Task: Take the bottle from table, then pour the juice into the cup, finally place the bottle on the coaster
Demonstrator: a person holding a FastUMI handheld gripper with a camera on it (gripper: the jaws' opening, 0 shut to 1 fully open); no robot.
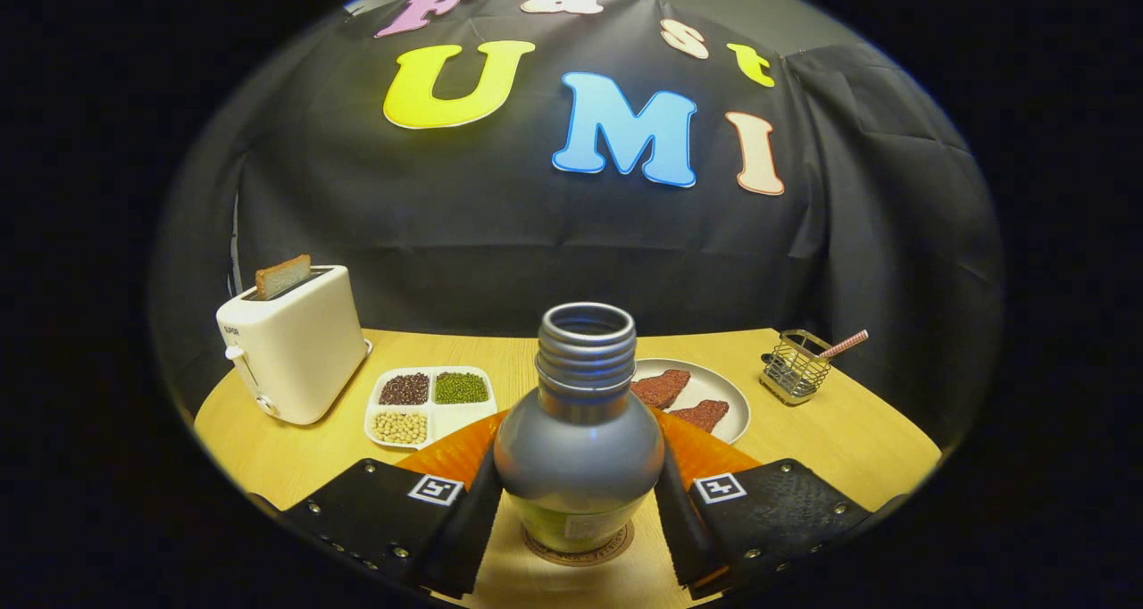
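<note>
A grey metal bottle (580, 439) with an open threaded neck stands upright between my fingers. Its base rests on a round brown coaster (618, 542) on the wooden table (848, 439). My gripper (579, 488) is shut on the bottle, one finger (471, 520) pressed against its left side and the other against its right, at the lower body. The bottle hides what lies straight ahead of it, and I see no liquid from this angle.
Beyond the fingers, left to right: a white toaster (290, 346) with a slice of bread in it, a white divided dish (429, 404) of beans, a grey plate (714, 395) with brown pieces, and a small wire holder (793, 366) with a striped straw.
</note>
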